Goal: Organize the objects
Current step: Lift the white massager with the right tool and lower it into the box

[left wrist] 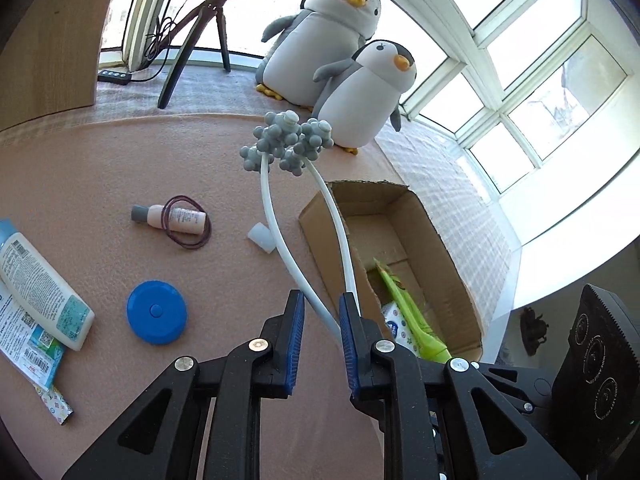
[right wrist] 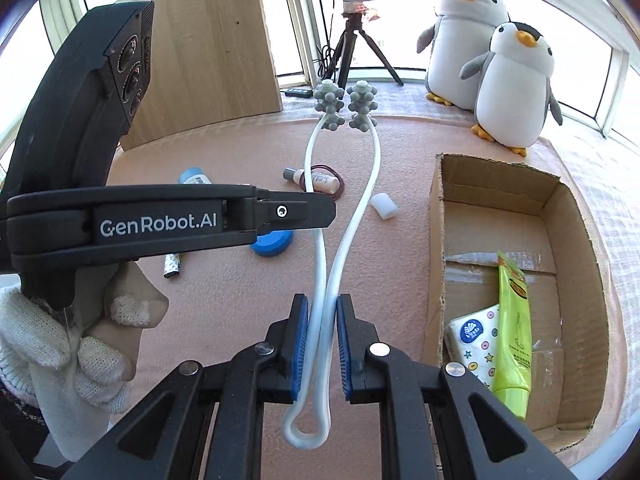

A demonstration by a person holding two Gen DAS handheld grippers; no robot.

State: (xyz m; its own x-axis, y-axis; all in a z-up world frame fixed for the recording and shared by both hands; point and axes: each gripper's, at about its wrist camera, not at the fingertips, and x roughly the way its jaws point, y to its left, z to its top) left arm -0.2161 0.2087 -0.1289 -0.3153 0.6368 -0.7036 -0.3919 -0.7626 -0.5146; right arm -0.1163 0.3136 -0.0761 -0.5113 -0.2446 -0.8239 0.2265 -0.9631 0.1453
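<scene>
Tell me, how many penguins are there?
2: a big penguin at the back by the window, and a small penguin standing right in front of it. None looks hidden.

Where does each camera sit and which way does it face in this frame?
Left wrist: on the left hand-held gripper, facing across the pink table toward the window; its own open blue-padded fingers show.
Right wrist: on the right hand-held gripper, facing along the massager it clamps; its fingers, the left hand-held gripper and a gloved hand show.
Shared: massager, cardboard box, plush penguins.
</scene>
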